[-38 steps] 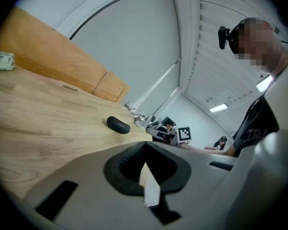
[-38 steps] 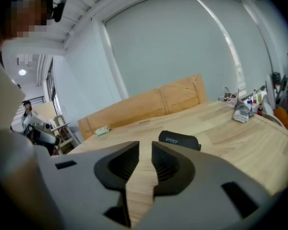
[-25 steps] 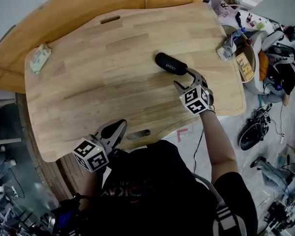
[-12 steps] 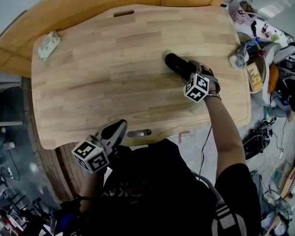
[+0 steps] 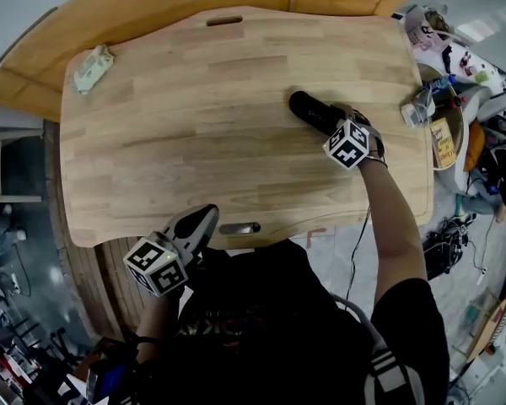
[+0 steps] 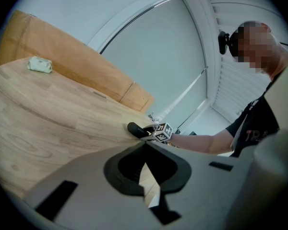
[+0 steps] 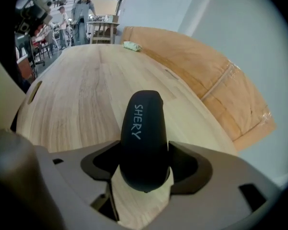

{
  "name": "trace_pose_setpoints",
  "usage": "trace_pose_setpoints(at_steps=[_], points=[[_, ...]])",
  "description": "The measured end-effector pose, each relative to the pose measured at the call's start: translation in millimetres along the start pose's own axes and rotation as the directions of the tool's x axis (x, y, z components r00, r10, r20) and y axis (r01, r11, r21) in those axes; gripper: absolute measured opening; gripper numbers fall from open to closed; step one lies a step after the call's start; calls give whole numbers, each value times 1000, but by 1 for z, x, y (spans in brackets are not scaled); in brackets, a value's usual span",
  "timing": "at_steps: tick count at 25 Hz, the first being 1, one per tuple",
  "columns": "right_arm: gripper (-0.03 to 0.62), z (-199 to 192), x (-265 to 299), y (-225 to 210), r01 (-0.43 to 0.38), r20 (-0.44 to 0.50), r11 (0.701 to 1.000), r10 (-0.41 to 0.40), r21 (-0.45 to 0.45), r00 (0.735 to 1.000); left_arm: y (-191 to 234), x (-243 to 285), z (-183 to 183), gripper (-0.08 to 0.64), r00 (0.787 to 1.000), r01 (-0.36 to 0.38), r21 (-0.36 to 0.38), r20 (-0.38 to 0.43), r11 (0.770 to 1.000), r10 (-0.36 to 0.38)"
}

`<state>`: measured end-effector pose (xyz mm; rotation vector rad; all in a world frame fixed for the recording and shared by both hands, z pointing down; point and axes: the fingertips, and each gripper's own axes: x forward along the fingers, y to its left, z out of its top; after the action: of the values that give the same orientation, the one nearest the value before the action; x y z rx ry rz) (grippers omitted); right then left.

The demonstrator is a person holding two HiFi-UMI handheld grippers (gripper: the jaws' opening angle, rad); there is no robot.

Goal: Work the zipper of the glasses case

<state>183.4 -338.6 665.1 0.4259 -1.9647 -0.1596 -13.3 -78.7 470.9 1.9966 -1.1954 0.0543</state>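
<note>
A black glasses case (image 5: 312,112) marked SHERY lies on the wooden table (image 5: 194,133), right of the middle. My right gripper (image 5: 336,121) points steeply down over its near end. In the right gripper view the case (image 7: 143,128) runs away from me, with its rounded end between the spread jaws of the right gripper (image 7: 145,172). The jaws have just been closing a little, and bare wood still shows beside the case. My left gripper (image 5: 204,218) is shut and holds nothing at the table's near edge. From the left gripper (image 6: 145,164), the case (image 6: 136,129) is small and far off.
A crumpled pale green packet (image 5: 93,67) lies at the table's far left corner. A slot (image 5: 239,228) is cut near the front edge. A round tub of clutter (image 5: 443,121) stands off the right edge. A brown board (image 5: 152,11) runs behind the table.
My right gripper has come forward and down over the case's near end, so the case now lies between its jaws. The left gripper has stayed at the front edge.
</note>
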Motion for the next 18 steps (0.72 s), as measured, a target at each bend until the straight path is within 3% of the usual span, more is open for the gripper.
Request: trace_pose_setpoints(at_steps=[4,6,8,11,15,17,18], points=[[321,12,-11,1,-103,91,984,90,148,992,-2,1,0,11,1000,2,2,5,1000,-2],[321,23,-20,3,-179,168,953,141,243,976,-3,3,1,11,1000,8,10,4,1000,-8],[321,37,-32,3,-271,260,902,188,335,947,-5,6,3,11,1000,17,22,3,1000,-17],[321,61,-53,6,-440,424,782,250,441,871,-8,10,6,11,1000,25,27,3,999,-25],[321,92,-86,13,-639,618,611,292,467,730,-14,14,11,11,999,41,43,8,998,-41],[319,105,-102,20,-703,679,560,307,438,667,-17,14,14,11,999,43,56,12,997,-44],[320,111,-110,25,-724,697,549,317,418,643,-18,14,15,11,999,43,63,16,997,-44]])
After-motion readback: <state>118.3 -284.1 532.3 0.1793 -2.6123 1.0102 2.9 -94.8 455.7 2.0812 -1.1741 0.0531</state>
